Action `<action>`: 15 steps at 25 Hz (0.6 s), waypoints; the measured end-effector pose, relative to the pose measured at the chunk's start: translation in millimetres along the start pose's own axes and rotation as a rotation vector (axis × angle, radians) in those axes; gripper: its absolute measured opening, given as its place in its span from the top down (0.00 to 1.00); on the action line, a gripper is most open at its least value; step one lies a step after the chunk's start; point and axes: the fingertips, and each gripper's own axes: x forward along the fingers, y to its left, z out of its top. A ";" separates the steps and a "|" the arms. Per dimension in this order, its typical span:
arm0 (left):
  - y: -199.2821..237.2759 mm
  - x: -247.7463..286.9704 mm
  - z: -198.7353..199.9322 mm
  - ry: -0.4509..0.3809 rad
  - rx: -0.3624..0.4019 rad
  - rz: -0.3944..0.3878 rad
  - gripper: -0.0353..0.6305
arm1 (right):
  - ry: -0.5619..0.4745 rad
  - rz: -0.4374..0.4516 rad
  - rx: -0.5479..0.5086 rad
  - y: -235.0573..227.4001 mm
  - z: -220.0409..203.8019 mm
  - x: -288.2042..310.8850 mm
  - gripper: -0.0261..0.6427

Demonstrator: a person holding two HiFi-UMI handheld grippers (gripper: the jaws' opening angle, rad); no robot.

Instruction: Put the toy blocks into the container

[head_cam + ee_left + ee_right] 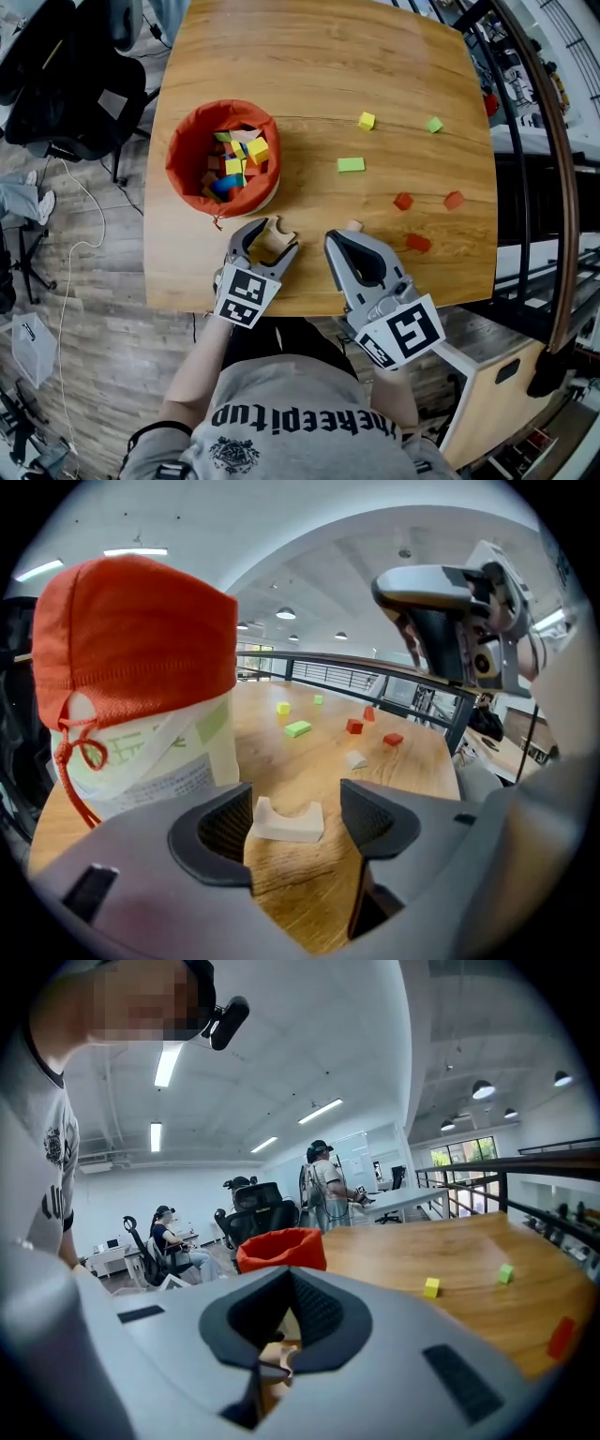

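The left gripper [274,234] [295,801] is released. Its jaws are spread wide and set low over the table [394,56], with a pale wooden arch block [271,241] [289,821] lying on the wood between them. Nothing is pinched yet. In the left gripper view the block's left end sits against or just beside the left pad, I cannot tell which, while a clear strip of table shows between its right end and the right pad. The block's long axis runs across the gap, from pad to pad, with the curved notch turned to the far side (so a squeeze would, I judge, catch it by its two short ends). Because it lies off-centre toward the left pad, the right jaw would have the farther way to travel, and the block may slide a little as they meet.

The container [222,155] [141,667] [279,1249] is a tub lined with red fabric and already holds many coloured blocks. It stands just to the far left of this gripper, which is much nearer to it than the right one. The carry should be short, up and over the rim.

The right gripper [332,238] [286,1283] is clenched, jaws together on nothing that I can make out, near the table's near edge. Just beyond its tip lies a small pale block [353,226] [356,759]. Further right and far, well apart, sit a yellow block [367,120] and several green and red ones.
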 end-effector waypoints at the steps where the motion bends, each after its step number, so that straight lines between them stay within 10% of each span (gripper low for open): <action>1: 0.0 1.3 -1.1 0.004 0.001 -0.001 0.50 | 0.000 -0.003 0.001 -1.1 -0.4 -0.3 0.94; 15: 1.8 13.4 -22.3 0.064 0.000 0.005 0.49 | 0.012 -0.017 0.010 -8.5 -3.3 -0.6 0.94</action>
